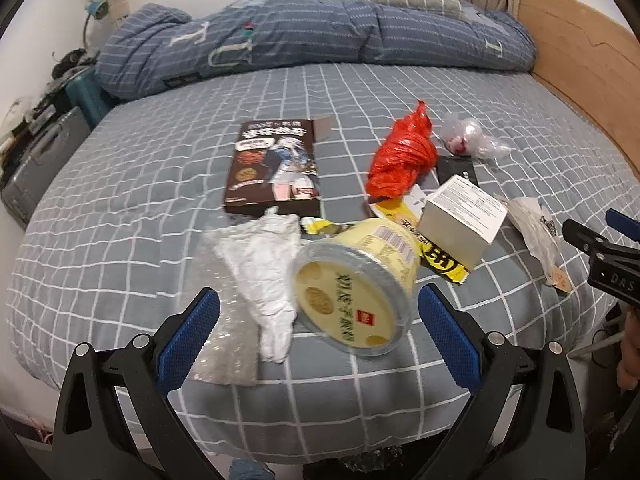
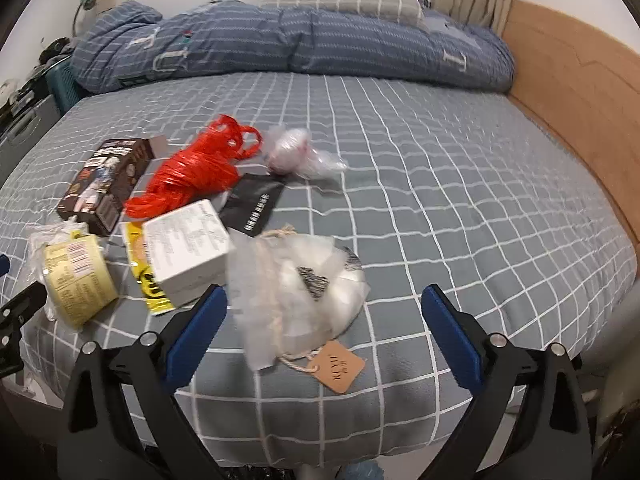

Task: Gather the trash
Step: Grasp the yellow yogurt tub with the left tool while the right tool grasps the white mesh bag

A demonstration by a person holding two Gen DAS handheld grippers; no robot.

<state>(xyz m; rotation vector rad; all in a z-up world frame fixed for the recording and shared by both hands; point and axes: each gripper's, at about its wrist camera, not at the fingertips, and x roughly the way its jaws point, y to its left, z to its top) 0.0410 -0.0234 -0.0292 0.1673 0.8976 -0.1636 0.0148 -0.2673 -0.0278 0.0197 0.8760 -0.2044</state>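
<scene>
Yellow tub (image 1: 356,286) between spread left jaws

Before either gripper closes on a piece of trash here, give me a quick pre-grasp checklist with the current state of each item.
1. Left gripper open: ok.
2. Right gripper open: ok.
3. Yellow tub lies on its side between the left fingers: ok.
4. Sheer drawstring pouch sits between the right fingers: ok.
5. Crumpled white wrapper apart from the tub: not ok, it touches.
6. Trash bin in view: not ok.
</scene>
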